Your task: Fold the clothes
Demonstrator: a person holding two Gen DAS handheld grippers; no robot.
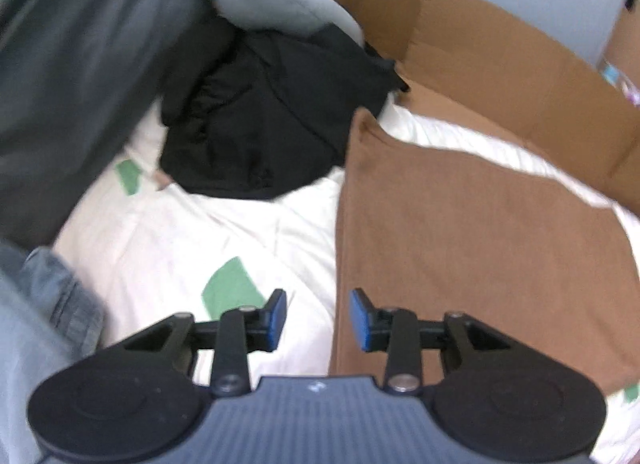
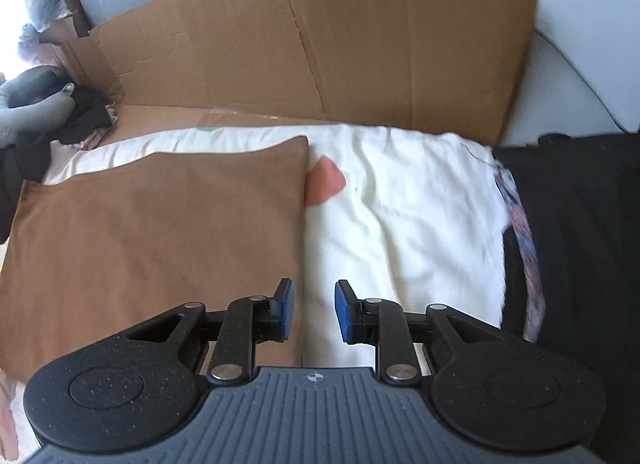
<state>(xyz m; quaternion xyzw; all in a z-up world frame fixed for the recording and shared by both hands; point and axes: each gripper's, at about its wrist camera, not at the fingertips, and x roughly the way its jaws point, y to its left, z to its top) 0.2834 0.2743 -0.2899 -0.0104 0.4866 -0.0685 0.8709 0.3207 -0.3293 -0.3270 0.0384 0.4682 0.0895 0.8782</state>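
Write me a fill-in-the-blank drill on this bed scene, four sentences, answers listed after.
1. The folded garment lying flat on the white sheet is ____ in colour.
2. The crumpled garment behind it is ____.
3. The upright barrier along the far edge of the bed is made of ____.
4. Both the left tongs and the right tongs hold ____.

Answers: brown; black; cardboard; nothing

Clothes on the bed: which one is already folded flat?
The brown one. It lies smooth with straight edges on the white sheet, while the black one sits behind it in a crumpled heap.
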